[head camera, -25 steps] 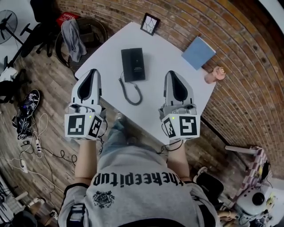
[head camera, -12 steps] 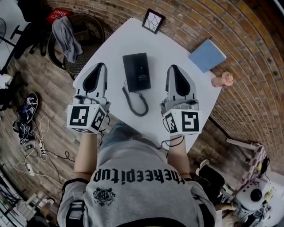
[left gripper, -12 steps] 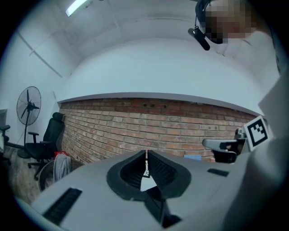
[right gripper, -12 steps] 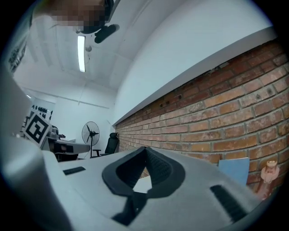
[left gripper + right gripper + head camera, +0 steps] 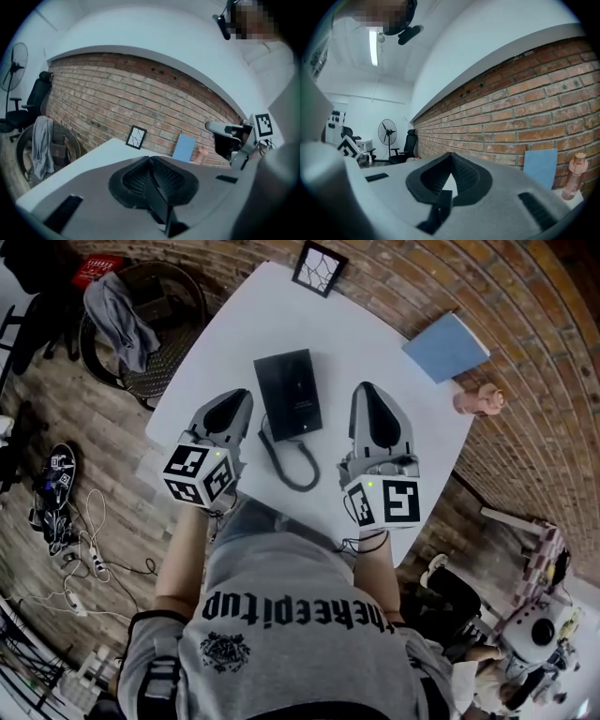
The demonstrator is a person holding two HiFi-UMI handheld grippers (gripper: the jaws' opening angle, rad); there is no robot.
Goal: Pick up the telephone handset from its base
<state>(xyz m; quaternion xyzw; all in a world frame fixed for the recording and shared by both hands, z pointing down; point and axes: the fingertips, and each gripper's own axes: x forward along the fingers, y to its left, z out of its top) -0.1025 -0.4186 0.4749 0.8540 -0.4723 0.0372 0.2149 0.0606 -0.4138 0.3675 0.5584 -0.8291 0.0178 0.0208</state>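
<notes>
1. head view: the black telephone (image 5: 289, 393) lies flat on the white bench (image 5: 375, 343), towards its middle. it is between the two grippers and a little beyond their tips.
2. its long axis runs from the person's edge of the bench away towards the brick wall (image 5: 525, 427), leaning slightly to one side. the handset cannot be told apart from the base in this dark block.
3. the cord (image 5: 274, 457) leaves the telephone's near end and curls in a loop on the bench towards the person.
4. the left gripper (image 5: 244, 397) points away from the person and slants in towards the telephone, with its tip just beside the near left corner. in the left gripper view its fingers (image 5: 164, 178) are pressed together with nothing between them.
5. the right gripper (image 5: 367, 390) points the same way and stands apart to the telephone's right. in the right gripper view its fingers (image 5: 465, 174) meet at the tips and pinch nothing.
6. a picture frame (image 5: 314, 268) stands at the far edge, a blue book (image 5: 446, 347) lies at the right corner, and a pink bottle (image 5: 478, 401) is near it.
</notes>
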